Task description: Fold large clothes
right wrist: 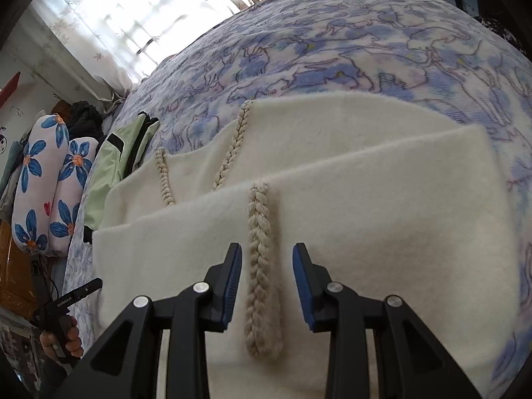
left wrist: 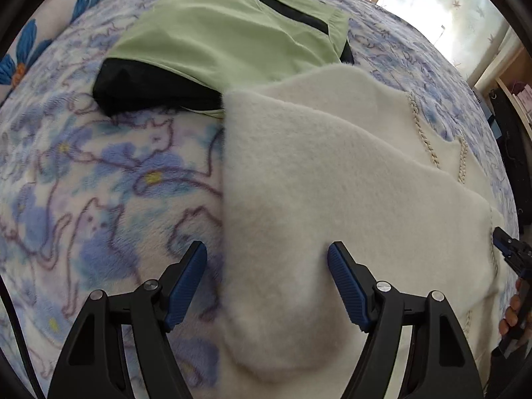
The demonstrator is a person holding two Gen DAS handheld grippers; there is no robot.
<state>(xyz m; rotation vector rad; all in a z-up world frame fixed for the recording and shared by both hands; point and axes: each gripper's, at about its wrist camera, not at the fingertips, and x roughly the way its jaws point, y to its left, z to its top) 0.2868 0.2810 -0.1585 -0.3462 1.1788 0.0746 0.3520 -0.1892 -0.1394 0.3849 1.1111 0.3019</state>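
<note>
My left tongs [left wrist: 267,286] and right tongs [right wrist: 267,286] hang released over a soft, thick, floppy cream fleece garment [right wrist: 365,199] on the bed [right wrist: 365,50]; I'd pinch its edge.

A bed under a cat-print blanket [right wrist: 365,50] stands beside a bright, sheer-curtained window [right wrist: 126,10].
</note>
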